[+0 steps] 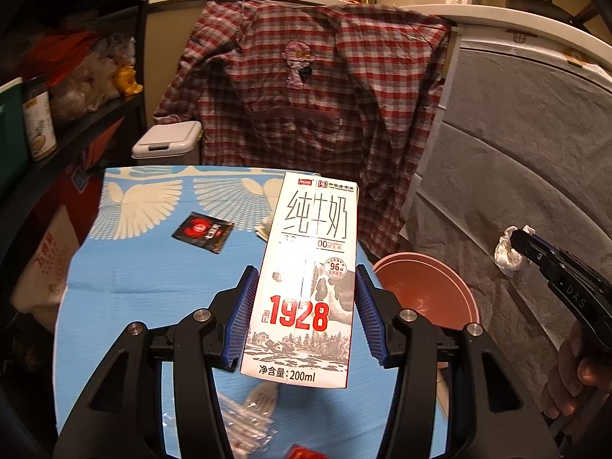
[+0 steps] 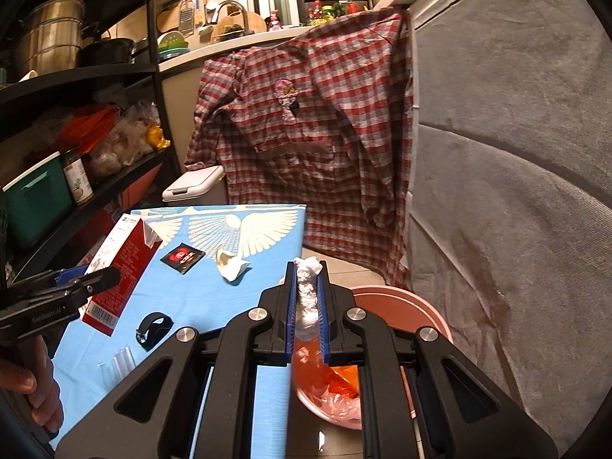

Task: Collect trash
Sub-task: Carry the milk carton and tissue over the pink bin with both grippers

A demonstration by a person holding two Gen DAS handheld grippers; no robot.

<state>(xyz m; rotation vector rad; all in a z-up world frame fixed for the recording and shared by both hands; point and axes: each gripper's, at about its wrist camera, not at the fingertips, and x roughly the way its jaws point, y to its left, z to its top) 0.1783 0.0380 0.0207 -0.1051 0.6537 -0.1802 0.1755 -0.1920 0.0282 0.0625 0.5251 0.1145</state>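
Left claw grips milk carton (upright); right claw pinches tissue wad above bin.

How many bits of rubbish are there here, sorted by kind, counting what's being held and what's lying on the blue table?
Milk carton: 1
Crumpled tissue: 2
Black sachet: 1
Clear plastic wrapper: 1
Black ring-shaped piece: 1
Small red wrapper: 1
Total: 7

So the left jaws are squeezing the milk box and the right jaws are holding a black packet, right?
Not quite. The right gripper is shut on a crumpled white tissue, as the right wrist view shows. The small black packet lies on the blue table. The left gripper does hold the white milk carton.
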